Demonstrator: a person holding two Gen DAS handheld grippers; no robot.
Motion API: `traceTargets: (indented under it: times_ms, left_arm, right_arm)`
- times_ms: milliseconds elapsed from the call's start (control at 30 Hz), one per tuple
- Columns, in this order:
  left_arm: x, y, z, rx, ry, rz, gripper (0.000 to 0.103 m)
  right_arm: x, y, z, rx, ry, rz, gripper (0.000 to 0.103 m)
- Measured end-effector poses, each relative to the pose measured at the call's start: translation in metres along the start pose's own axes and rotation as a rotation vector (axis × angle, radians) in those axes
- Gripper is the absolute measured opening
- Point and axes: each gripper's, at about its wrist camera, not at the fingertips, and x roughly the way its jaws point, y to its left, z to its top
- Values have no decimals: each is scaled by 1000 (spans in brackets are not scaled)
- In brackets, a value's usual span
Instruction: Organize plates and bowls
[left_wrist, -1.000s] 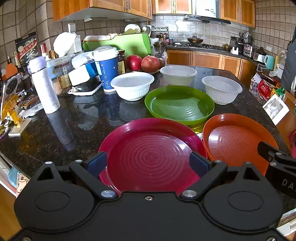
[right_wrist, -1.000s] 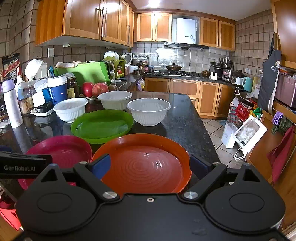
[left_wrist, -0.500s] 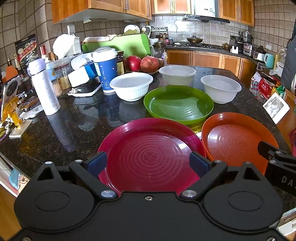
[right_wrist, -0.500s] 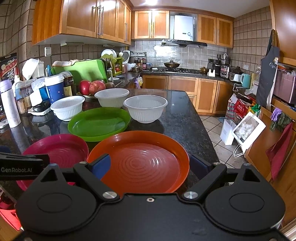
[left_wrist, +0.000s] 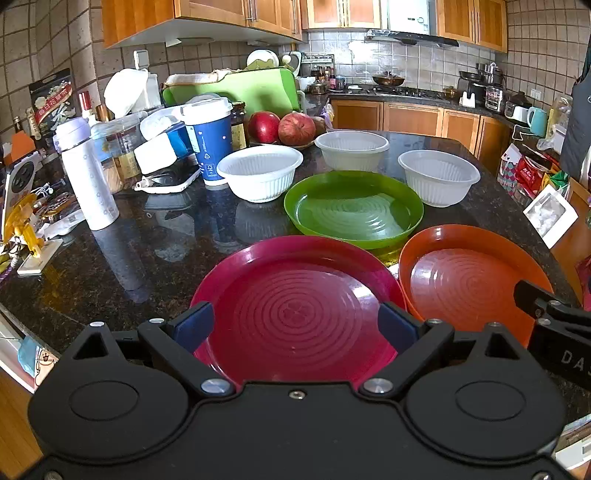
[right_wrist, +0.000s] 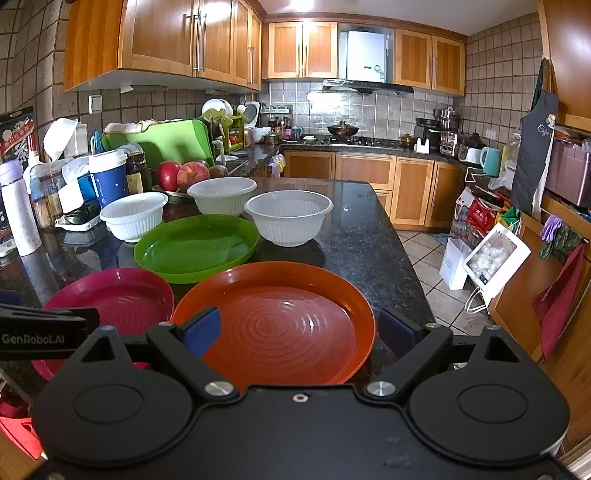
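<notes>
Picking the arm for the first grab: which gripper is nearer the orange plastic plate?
Right. The right gripper hangs open at the orange plastic plate's near rim, fingers spanning it. The left gripper is open over the magenta plastic plate, which lies left of the orange one.

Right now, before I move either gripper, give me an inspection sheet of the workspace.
Surface: dark granite counter, glossy.
Job's things: red plate, orange plate and green plate lie flat, not stacked; three white bowls stand upright behind them, apart from each other.
Clutter: white bottle, blue paper cup, red apples, green cutting board, jars and packets at the counter's left.
Grippers: left gripper open, over the red plate's near rim; right gripper open, over the orange plate's near rim. Neither holds anything.
Cables: nothing seen.
Surroundings: wooden cabinets, stove, hanging apron, bags on the tiled floor.
</notes>
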Motion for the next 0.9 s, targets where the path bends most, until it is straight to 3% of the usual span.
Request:
traceTargets:
  times_ms: [267,567,900]
  left_arm:
    - [0,2,1,-20,-16,-11,88]
    - [-12,3,1,-45,-117,6,88]
    - [-26,6,5,-39,-187,23,88]
  right_arm:
    - [-5,0,0,-7,-59,19,96]
    - [-18,-6,1,5,-244,-35,97]
    - [-32,-3,9,-35,-403,-18,96]
